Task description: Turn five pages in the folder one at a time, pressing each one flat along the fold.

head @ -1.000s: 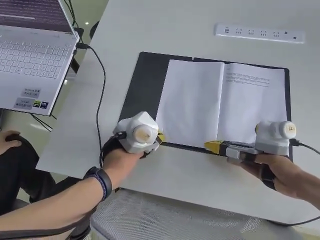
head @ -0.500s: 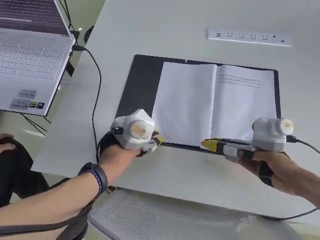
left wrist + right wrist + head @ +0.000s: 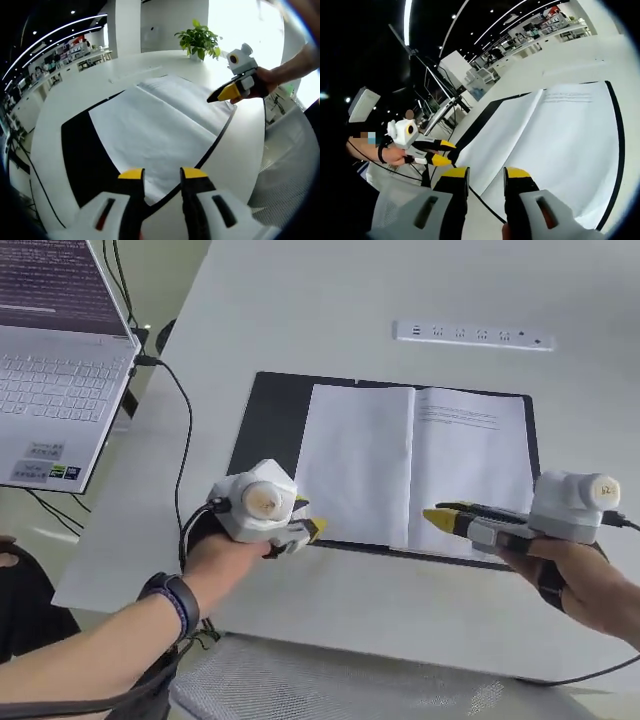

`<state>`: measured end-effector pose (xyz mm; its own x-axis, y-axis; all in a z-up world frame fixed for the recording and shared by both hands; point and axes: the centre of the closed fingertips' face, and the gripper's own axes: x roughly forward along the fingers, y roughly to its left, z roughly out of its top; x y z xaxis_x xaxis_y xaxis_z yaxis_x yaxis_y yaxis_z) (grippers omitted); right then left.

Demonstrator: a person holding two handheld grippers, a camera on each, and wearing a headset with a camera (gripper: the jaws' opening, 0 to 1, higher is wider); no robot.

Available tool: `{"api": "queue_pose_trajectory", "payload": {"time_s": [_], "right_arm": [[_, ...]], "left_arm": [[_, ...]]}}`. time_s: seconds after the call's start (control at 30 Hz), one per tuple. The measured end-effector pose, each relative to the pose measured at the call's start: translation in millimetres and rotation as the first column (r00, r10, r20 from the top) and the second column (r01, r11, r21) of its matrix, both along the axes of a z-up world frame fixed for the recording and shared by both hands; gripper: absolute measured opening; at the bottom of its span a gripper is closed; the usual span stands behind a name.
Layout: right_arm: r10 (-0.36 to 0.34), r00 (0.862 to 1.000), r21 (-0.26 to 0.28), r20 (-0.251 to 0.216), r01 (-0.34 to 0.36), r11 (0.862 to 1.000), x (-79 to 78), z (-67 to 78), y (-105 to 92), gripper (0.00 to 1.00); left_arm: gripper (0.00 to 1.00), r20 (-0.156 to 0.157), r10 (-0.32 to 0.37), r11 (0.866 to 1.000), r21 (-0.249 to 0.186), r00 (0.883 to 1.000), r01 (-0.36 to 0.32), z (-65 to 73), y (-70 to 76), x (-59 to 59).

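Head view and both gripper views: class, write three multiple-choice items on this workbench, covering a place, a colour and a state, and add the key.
1. Where does the long white power strip lie?
A. on the white pages
B. on the white table, beyond the black folder's far edge
C. between the grippers

2. What colour are the tips of the left gripper and the right gripper?
A. red
B. green
C. yellow

3. How does the folder lie?
A. open, pages spread
B. shut
C. standing on edge

Key:
1 B, the strip lies past the folder's far edge in the head view.
2 C, both gripper views show yellow tips.
3 A, white pages lie either side of the fold.
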<state>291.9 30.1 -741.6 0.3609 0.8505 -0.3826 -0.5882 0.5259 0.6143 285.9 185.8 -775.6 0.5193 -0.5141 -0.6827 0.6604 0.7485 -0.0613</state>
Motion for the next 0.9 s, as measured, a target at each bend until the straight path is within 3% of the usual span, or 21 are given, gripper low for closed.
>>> {"api": "queue_pose_trajectory", "payload": {"time_s": [0.2,0.47,0.6,0.67,0.9], "right_arm": [[-0.055,0.997,-0.052,0.059,0.058,0.997,10.8,10.7,-27.7,0.32],[-0.053,0.989,-0.147,0.135,0.073,0.986,6.5,24.2,-59.6,0.44],[-0.069,0.985,-0.164,0.157,0.095,0.982,4.8,32.4,-74.3,0.49],[-0.079,0.981,-0.18,0.176,0.111,0.977,4.6,36.7,-83.4,0.52],[-0.115,0.965,-0.21,0.234,0.166,0.963,1.0,54.8,-111.1,0.61]], "left_arm": [[0.32,0.017,0.013,1.0,-0.026,1.0,-0.013,14.5,2.7,4.4],[0.4,0.049,0.006,0.999,-0.05,0.999,-0.004,39.0,2.1,5.5],[0.46,0.054,0.006,0.998,-0.067,0.999,-0.002,49.4,2.7,4.4],[0.49,0.06,0.02,0.994,-0.105,0.998,-0.013,61.3,-0.1,3.9],[0.56,0.089,0.03,0.992,-0.124,0.996,-0.019,82.8,6.8,0.9]]}}
